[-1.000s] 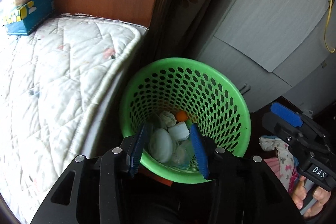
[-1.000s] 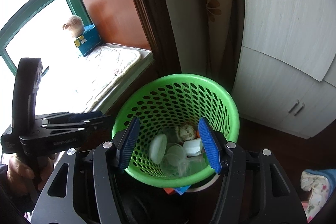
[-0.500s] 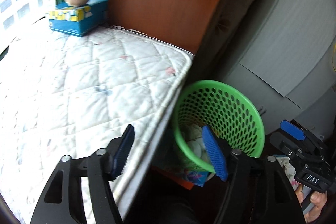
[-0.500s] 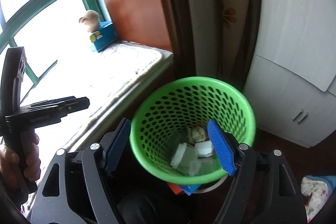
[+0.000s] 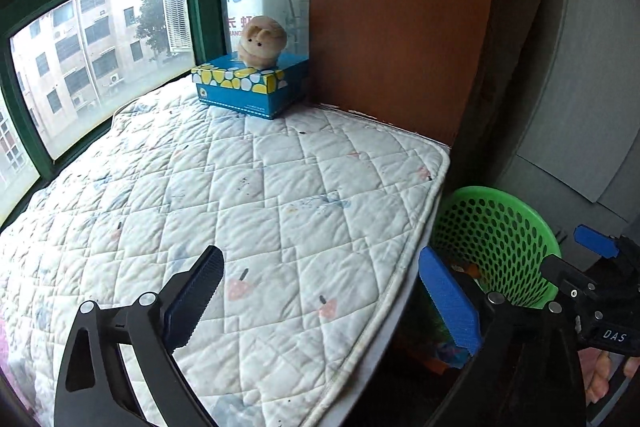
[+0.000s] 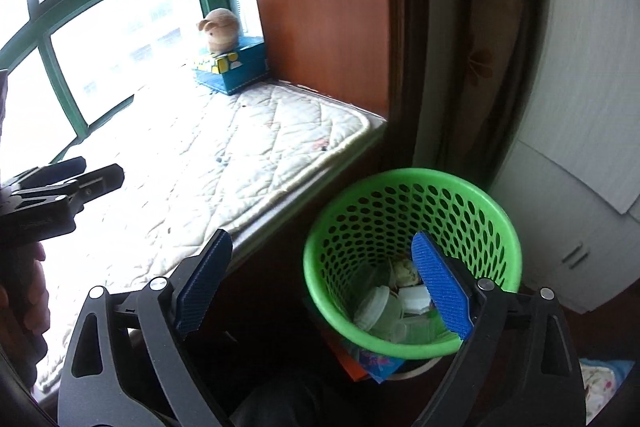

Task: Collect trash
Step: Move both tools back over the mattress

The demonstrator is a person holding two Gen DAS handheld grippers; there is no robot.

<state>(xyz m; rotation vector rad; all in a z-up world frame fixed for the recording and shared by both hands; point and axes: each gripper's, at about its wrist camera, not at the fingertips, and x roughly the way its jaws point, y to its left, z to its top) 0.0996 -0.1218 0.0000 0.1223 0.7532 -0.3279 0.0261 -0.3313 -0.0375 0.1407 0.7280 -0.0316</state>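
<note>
A green perforated basket (image 6: 472, 199) stands on the floor beside the window seat and holds trash: white plastic lids (image 6: 374, 303), a crumpled tissue (image 6: 406, 269) and clear cups. It also shows in the left wrist view (image 5: 516, 215), partly hidden by the mat's edge. My left gripper (image 5: 324, 301) is open and empty above the quilted mat (image 5: 240, 195). My right gripper (image 6: 320, 285) is open and empty, above the basket's near left rim. Each gripper shows at the edge of the other's view.
A blue tissue box (image 5: 252, 87) with a plush toy (image 5: 262, 43) on it sits at the mat's far corner by the window. A wooden panel (image 5: 396, 19), a dark curtain (image 6: 460, 39) and grey cabinets (image 6: 580, 107) stand behind the basket. Patterned cloth (image 6: 604, 387) lies on the floor.
Both grippers have opened wider. The left one has swung left and up from the basket to over the mat. The right one has shifted left and pulled back slightly.
</note>
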